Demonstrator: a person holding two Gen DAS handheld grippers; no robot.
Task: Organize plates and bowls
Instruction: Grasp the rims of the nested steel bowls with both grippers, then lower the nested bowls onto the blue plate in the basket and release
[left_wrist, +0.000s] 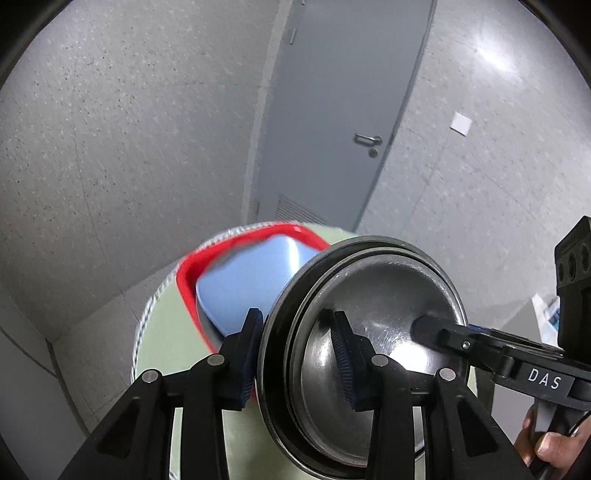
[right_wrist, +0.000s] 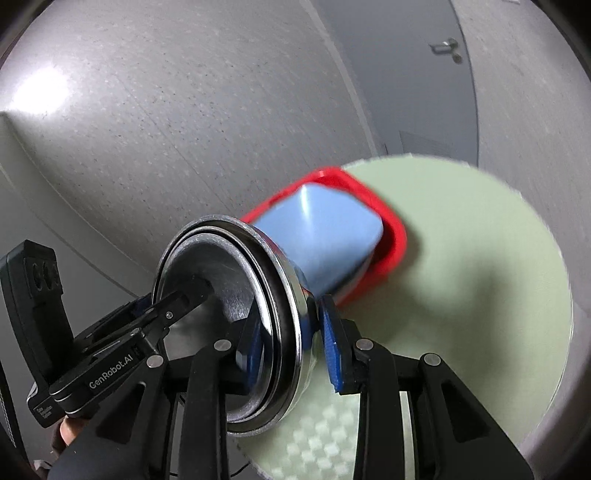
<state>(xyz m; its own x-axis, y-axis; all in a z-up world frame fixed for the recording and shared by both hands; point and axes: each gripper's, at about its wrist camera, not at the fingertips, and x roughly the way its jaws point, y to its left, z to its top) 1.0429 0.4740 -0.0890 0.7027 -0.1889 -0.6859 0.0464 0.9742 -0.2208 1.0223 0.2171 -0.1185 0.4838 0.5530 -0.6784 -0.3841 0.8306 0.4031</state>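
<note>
Both grippers' jaws, left (left_wrist: 299, 354) and right (right_wrist: 288, 343), clamp steel bowls' (left_wrist: 373, 317) rim (nested pair)

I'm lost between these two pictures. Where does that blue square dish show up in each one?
Left wrist view: the blue square dish sits just left of centre, inside the red tray, behind the steel bowls.
Right wrist view: it is right of centre, beyond the bowls' rim.
Shared landmark: the red tray on the pale green round table.
</note>
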